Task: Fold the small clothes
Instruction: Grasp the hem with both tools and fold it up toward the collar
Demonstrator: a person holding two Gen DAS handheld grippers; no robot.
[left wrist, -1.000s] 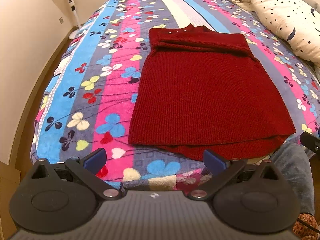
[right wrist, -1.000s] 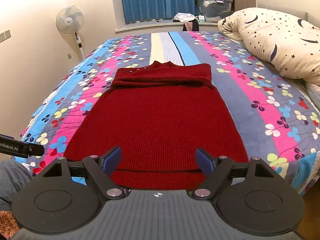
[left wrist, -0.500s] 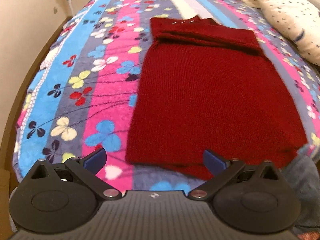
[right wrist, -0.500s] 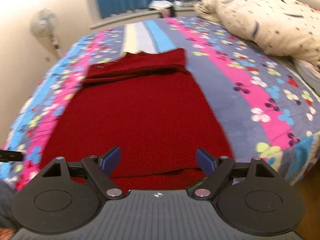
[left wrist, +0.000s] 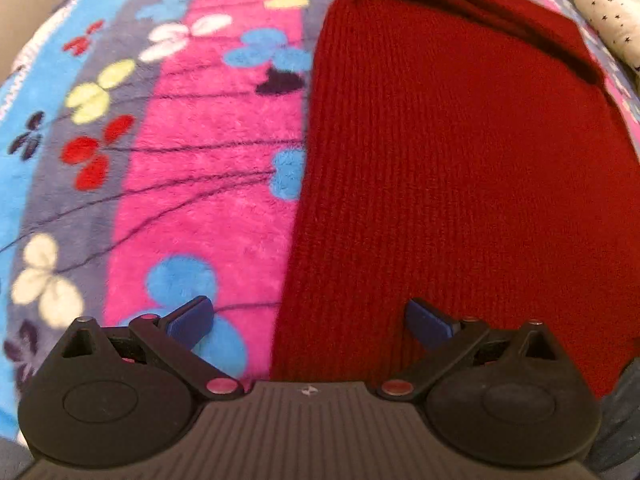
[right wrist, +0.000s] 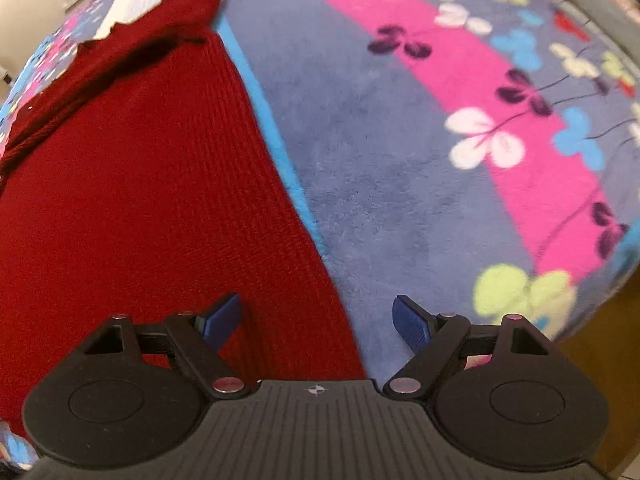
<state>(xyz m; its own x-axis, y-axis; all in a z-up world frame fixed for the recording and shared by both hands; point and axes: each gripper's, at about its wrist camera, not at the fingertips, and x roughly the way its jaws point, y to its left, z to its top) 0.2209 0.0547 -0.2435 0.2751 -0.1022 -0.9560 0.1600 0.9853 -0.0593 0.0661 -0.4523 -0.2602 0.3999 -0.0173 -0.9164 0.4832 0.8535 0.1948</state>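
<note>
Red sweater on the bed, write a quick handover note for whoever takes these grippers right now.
Left gripper: open, empty, straddling the red sweater's left side edge near the hem.
Right gripper: open, empty, jaws just widened, straddling its right side edge.
Sweater lies flat on the floral blanket, top part already folded across.
Left to do: grip both lower corners, fold the hem up, finish folding.

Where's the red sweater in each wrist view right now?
Left wrist: red sweater fills the right half, its edge between the open fingers.
Right wrist: sweater fills the left half, its other edge between the open fingers.
Shared landmark: its folded top.
</note>
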